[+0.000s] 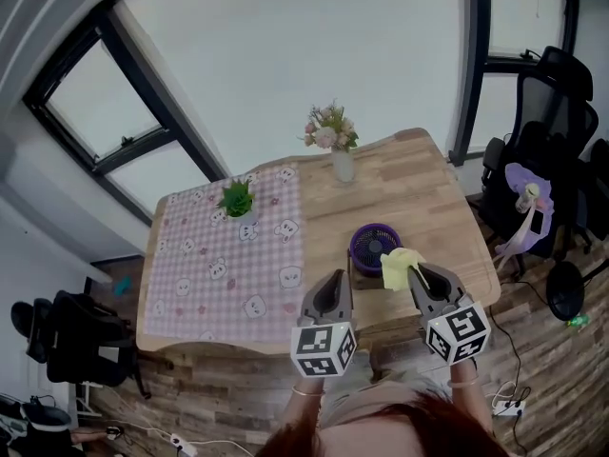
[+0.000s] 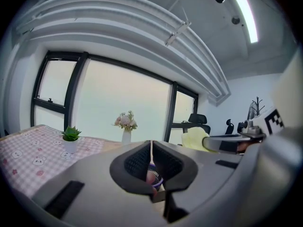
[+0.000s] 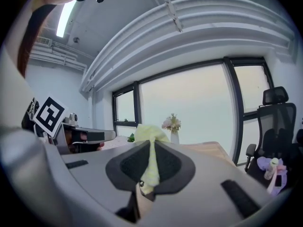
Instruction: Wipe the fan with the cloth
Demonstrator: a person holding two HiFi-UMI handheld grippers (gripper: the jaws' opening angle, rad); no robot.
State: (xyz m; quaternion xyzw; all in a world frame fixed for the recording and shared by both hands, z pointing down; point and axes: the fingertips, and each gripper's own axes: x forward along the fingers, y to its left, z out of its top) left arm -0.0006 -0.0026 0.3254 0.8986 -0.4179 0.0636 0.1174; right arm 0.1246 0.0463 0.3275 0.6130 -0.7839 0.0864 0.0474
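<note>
A small purple fan (image 1: 373,245) stands on the wooden table (image 1: 409,198) near its front edge. My right gripper (image 1: 420,276) is shut on a yellow cloth (image 1: 401,268), which hangs just right of the fan and in front of it. In the right gripper view the cloth (image 3: 150,150) is pinched between the jaws and sticks out above them. My left gripper (image 1: 333,288) hovers front-left of the fan, jaws shut with nothing between them. A sliver of the fan (image 2: 155,178) shows below its closed jaws in the left gripper view.
A vase of flowers (image 1: 339,150) stands at the table's far edge. A small potted plant (image 1: 237,201) sits on the pink checked tablecloth (image 1: 209,265) covering the left half. Black office chairs (image 1: 547,150) stand to the right, and another dark chair (image 1: 71,341) at lower left.
</note>
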